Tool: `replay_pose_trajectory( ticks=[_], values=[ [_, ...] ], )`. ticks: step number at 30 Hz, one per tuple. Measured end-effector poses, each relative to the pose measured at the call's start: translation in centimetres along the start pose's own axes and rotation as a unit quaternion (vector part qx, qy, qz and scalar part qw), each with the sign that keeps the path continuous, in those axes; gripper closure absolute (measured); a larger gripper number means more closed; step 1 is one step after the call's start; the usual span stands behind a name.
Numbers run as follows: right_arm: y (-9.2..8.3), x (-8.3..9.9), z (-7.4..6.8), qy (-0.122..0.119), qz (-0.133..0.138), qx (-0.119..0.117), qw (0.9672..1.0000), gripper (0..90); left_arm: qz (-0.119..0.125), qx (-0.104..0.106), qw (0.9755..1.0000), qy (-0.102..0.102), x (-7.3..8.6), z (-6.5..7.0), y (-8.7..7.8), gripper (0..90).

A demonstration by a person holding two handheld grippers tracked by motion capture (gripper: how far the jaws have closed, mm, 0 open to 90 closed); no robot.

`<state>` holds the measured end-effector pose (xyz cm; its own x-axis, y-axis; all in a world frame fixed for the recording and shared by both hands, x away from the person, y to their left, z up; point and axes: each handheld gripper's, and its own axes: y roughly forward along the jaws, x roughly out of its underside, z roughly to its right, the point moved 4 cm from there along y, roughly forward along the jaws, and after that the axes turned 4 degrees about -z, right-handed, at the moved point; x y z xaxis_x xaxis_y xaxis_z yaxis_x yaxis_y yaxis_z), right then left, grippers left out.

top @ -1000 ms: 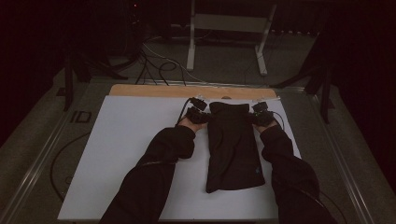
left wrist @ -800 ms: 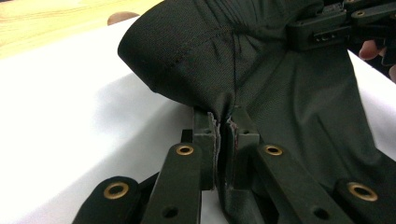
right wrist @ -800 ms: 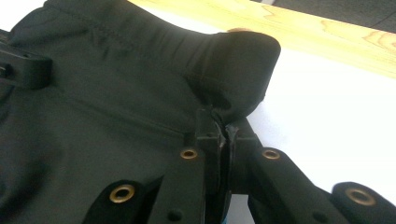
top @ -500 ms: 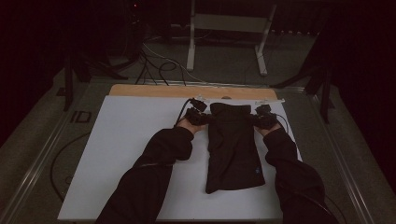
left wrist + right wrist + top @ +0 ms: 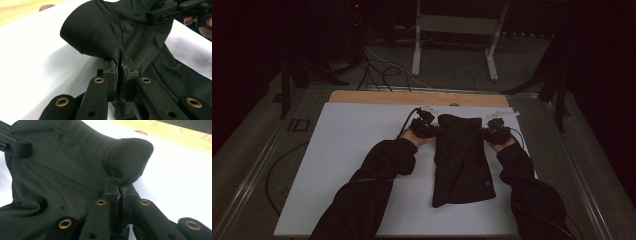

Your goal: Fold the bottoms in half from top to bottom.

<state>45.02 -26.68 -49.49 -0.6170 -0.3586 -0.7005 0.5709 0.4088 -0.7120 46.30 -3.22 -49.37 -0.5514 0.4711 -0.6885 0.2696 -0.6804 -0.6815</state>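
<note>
Garment edges in both grippers.

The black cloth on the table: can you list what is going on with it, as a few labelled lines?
Cloth: black garment, lying lengthwise on the white sheet
Far end: lifted off the sheet, bunched
Left gripper: shut on the garment's far left corner
Right gripper: shut on the garment's far right corner
Near end: flat on the sheet
Table edge: bare wood strip beyond the sheet
</note>
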Motion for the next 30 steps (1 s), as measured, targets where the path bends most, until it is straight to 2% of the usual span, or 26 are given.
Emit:
replay_pose_trajectory(
  ticks=[9, 21, 30],
  values=[
    [-1.0, 0.4, -0.6, -0.002, 0.008, -0.002, 1.0000, 86.6, 0.006, 0.013, 0.9999, 0.003, 0.5, 1.0, -0.7, 85.1],
    [-1.9, 1.3, -1.3, -0.012, 0.009, -0.002, 0.9999, 86.5, 0.001, 0.030, 0.9995, 0.013, 1.1, 2.4, -1.2, 85.1],
    [-2.6, 1.7, -1.8, -0.009, 0.017, -0.004, 0.9998, 86.5, 0.002, 0.037, 0.9992, 0.015, 1.6, 3.2, -1.6, 85.2]
  ],
)
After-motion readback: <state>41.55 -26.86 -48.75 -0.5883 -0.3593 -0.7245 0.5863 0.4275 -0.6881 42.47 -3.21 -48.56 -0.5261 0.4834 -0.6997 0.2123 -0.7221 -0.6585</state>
